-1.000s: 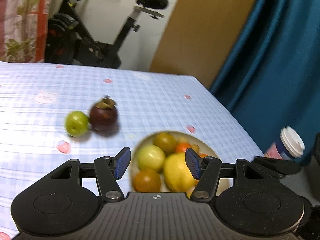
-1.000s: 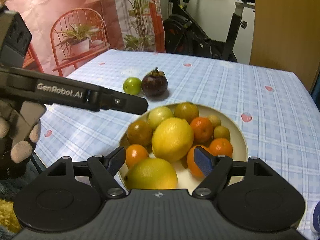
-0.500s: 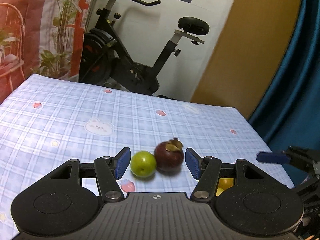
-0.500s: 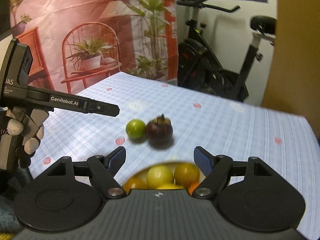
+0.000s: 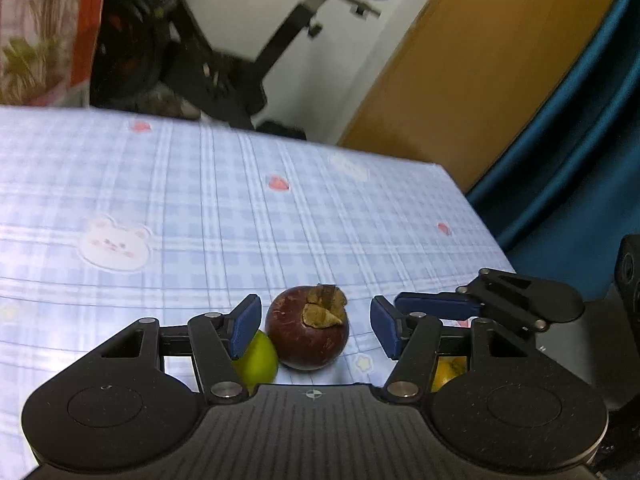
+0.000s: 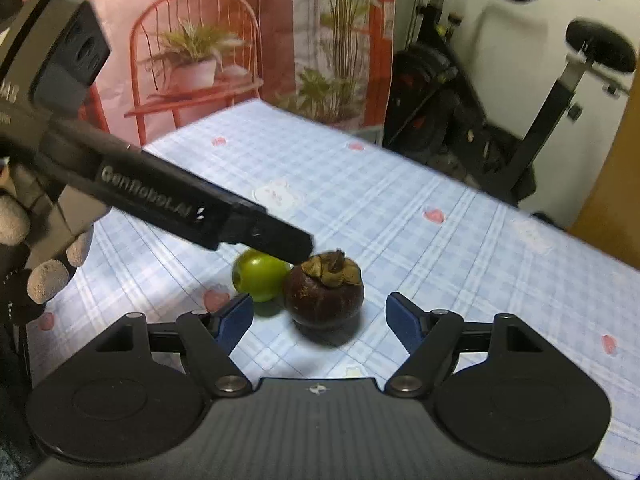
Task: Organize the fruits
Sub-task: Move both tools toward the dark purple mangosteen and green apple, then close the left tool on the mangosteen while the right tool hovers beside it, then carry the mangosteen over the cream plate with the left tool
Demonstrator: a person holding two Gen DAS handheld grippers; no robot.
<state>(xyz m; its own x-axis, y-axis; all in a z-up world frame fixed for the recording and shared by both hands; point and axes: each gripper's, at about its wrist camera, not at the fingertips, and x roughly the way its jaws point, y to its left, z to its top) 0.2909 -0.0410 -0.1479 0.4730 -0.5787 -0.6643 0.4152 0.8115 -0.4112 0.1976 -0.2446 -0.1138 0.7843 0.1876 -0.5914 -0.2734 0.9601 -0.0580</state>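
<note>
The left gripper (image 5: 316,326) hung low over the table (image 5: 200,208), its blue pads spread apart with the mangosteen (image 5: 307,328) sitting between them, nearer the left pad than the right and touched by neither, as far as I could tell. A small green fruit (image 5: 258,360) lay tucked against the mangosteen's left side, partly hidden behind that left pad. The pair sat toward the near edge of the table, well in from its right edge.

The right gripper (image 6: 318,318) hovered just short of the same mangosteen (image 6: 323,294), jaws also wide and holding nothing. From that side the green fruit (image 6: 260,276) showed more clearly, pressed up to the dark one, with the left tool's finger crossing just above it.

To my eye the step in hand was picking up the mangosteen, and the crowding on the left was the trouble. The left pad would do well to slip into the narrow seam between the two fruits rather than riding onto the green one, which looked ready to roll. Centring on the mangosteen's widest part, below the dry calyx, then closing slowly, seemed the safest grip on that hard round skin.
</note>
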